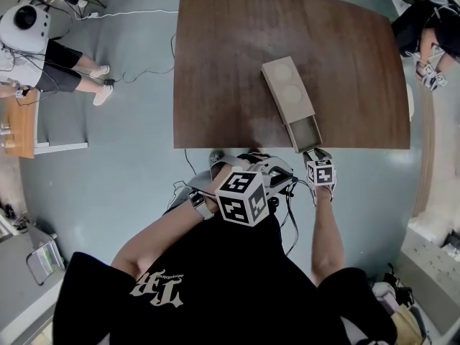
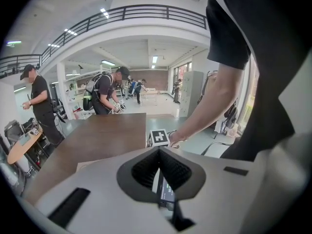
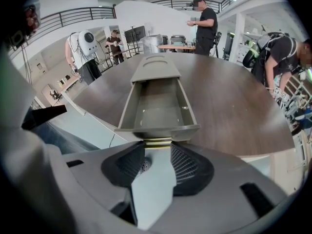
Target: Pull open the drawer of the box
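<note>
A grey box (image 1: pixel 286 92) is seen lying askew on the brown table (image 1: pixel 230 63), right of the middle, its far end turned toward the centre and its drawer end brought close to the near edge. Two round recesses are set in its lid. The drawer (image 1: pixel 307 131) is drawn partway out of the box, so that its front reaches the table's near edge. The right gripper (image 3: pixel 157 145) is held at that front. Its jaws are closed on the ribbed, yellowish handle (image 3: pixel 157 140) of the drawer, which fills the gap between the tips. The left gripper (image 2: pixel 158 152) is kept off the table, beyond the near edge and in front of the person's body. Its jaws are brought together at the tips, and nothing is held between them.
</note>
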